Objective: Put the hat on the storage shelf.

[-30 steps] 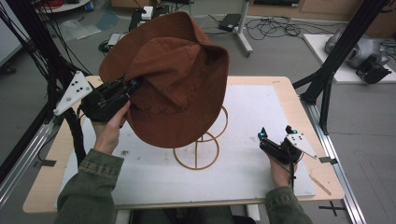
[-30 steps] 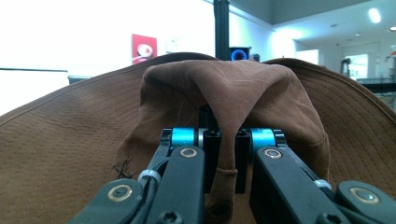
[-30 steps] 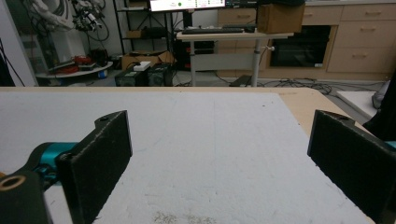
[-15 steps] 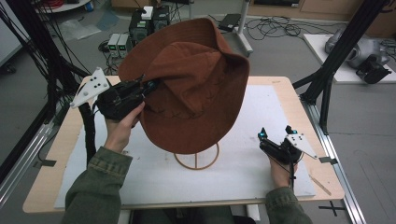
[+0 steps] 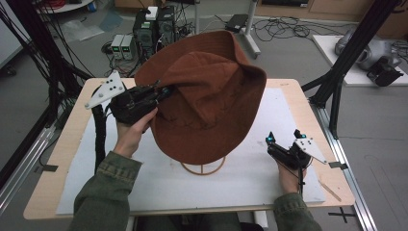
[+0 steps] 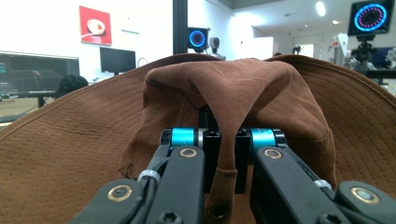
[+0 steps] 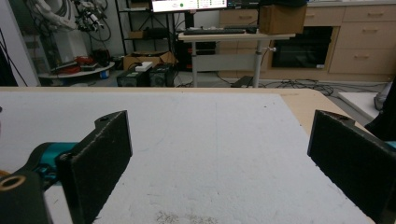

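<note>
Brown fabric of a wide-brimmed hat [image 5: 211, 101] is pinched between the jaws of the left gripper [image 5: 161, 91], which are closed tight on a fold at the hat's near-left side; in the left gripper view that fold [image 6: 224, 140] runs down between the two jaws, with the stitched brim [image 6: 70, 149] spreading to both sides behind it. The hat is held above the middle of the bench [image 5: 72, 139], tilted, its crown creased and sagging, over a round wire stand [image 5: 203, 168] whose ring base rests on the white mat [image 5: 269, 178] that covers the bench top. From above, the lower edge of the brim hides most of the stand; whether the hat touches it cannot be told. The right gripper [image 5: 285, 140] sits low over the mat at the near-right, well apart from the hat, its jaws wide open with nothing between them; in the right gripper view its dark pads [image 7: 100, 158] frame bare mat.
</note>
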